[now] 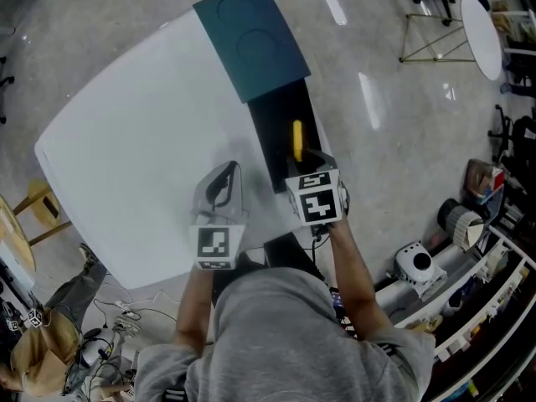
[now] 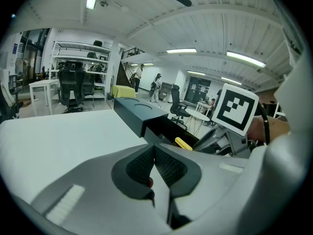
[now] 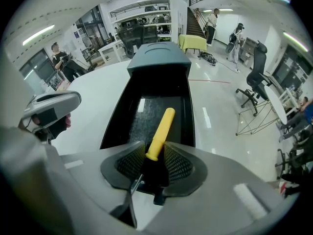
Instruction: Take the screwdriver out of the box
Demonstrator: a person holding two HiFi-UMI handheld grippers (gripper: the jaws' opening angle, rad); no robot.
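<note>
Screwdriver [image 3: 160,131] in box [image 3: 116,116] — between right gripper [image 3: 155,161] parted jaws.

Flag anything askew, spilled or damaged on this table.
Nothing looks spilled or damaged. The box sits by the table edge with its teal sleeve slid back, and the yellow-handled screwdriver lies in the open tray between the right gripper and its open jaws. The left gripper is shut and empty.

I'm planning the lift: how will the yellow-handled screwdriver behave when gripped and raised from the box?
Probably stiff: the screwdriver looks like a straight, hard-handled rod. Its round handle may roll or twist between the pads of the right gripper. It looks slim, so likely light.
</note>
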